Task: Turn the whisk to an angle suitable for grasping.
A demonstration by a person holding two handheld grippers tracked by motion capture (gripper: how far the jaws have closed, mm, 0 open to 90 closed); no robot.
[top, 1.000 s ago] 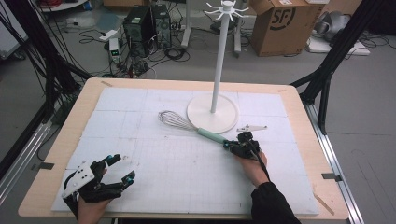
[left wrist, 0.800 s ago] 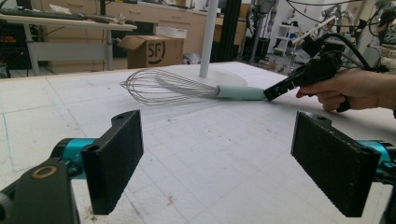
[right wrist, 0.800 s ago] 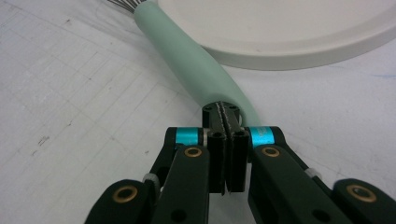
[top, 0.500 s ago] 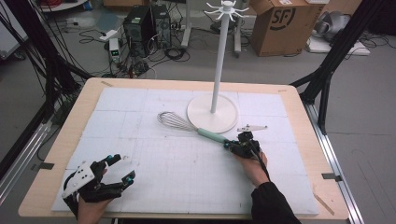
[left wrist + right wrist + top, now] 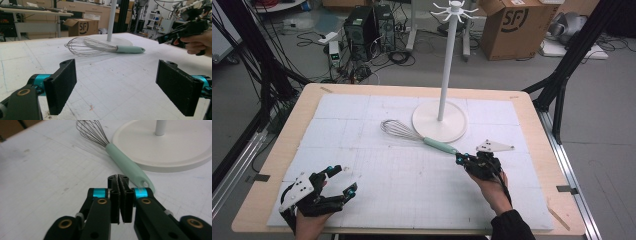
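A wire whisk (image 5: 439, 145) with a pale green handle lies on the white mat, its wires (image 5: 397, 129) pointing left and its handle end beside the stand's base. My right gripper (image 5: 459, 159) hovers just short of that handle end (image 5: 140, 178). Its pads stand almost together; they have just been opening by a sliver, with nothing between them. My left gripper (image 5: 343, 179) rests at the near left of the mat, wide open and holding nothing. From there it faces the whisk (image 5: 100, 46) and the right gripper (image 5: 162, 39) farther off.
A white hook stand (image 5: 444, 65) rises from a round base (image 5: 432, 127) at the back middle of the mat. The mat (image 5: 402, 185) lies on a wooden table (image 5: 532, 115). On the floor beyond sit a cardboard box (image 5: 512, 25), computers and cables.
My right gripper has drawn back slightly from the whisk's handle end, toward the person. The left gripper and the whisk have not moved.
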